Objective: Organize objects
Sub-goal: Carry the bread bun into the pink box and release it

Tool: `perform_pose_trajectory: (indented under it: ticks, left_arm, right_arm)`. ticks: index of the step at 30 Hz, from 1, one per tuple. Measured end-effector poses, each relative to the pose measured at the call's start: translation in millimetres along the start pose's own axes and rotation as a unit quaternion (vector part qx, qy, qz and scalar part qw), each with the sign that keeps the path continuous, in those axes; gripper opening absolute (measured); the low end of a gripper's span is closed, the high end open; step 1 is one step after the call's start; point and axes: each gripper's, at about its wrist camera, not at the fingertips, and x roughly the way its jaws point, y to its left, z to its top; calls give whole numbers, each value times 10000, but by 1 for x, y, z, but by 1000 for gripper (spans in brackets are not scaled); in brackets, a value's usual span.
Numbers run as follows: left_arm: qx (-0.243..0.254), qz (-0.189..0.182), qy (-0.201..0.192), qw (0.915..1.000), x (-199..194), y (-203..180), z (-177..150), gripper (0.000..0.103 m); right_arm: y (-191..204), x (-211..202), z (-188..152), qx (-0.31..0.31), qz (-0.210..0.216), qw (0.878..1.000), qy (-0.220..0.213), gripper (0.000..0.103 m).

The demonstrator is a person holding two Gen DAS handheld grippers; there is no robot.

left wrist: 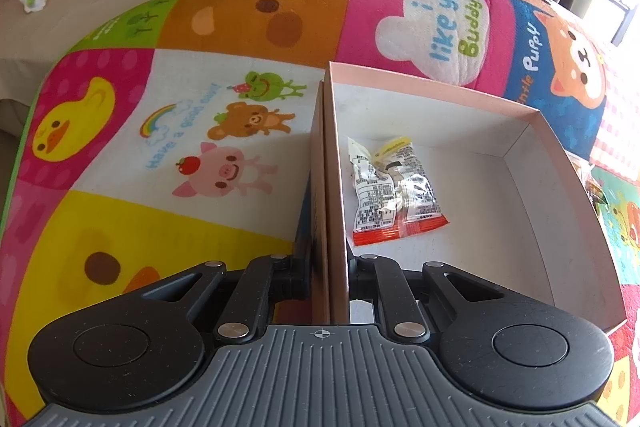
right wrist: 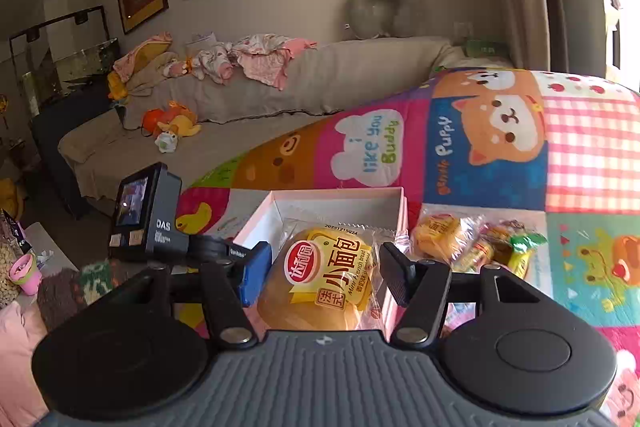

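A pink, white-lined open box (left wrist: 440, 95) lies on the cartoon play mat (left wrist: 160, 147). My left gripper (left wrist: 328, 255) is shut on the box's left wall, one finger inside and one outside. One crinkled snack packet (left wrist: 394, 195) with a red end lies inside, near that wall. In the right wrist view my right gripper (right wrist: 324, 277) is shut on a yellow-labelled bread packet (right wrist: 328, 271), held above the near end of the box (right wrist: 340, 193). The left gripper's camera unit (right wrist: 148, 215) shows at the box's left side.
A heap of wrapped snacks (right wrist: 476, 247) lies on the mat just right of the box. A grey sofa (right wrist: 280, 95) with plush toys (right wrist: 172, 127) and clothes runs behind the mat. A pink cup (right wrist: 26, 273) stands far left.
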Motion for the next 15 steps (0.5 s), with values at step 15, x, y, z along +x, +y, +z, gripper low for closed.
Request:
perform_pose_trajectory:
  ticks: [15]
  left_arm:
    - [-211,-283,19,9994,0,10,-2,17]
  right_arm:
    - [-45,82,-11,1205,2,9927,25,71]
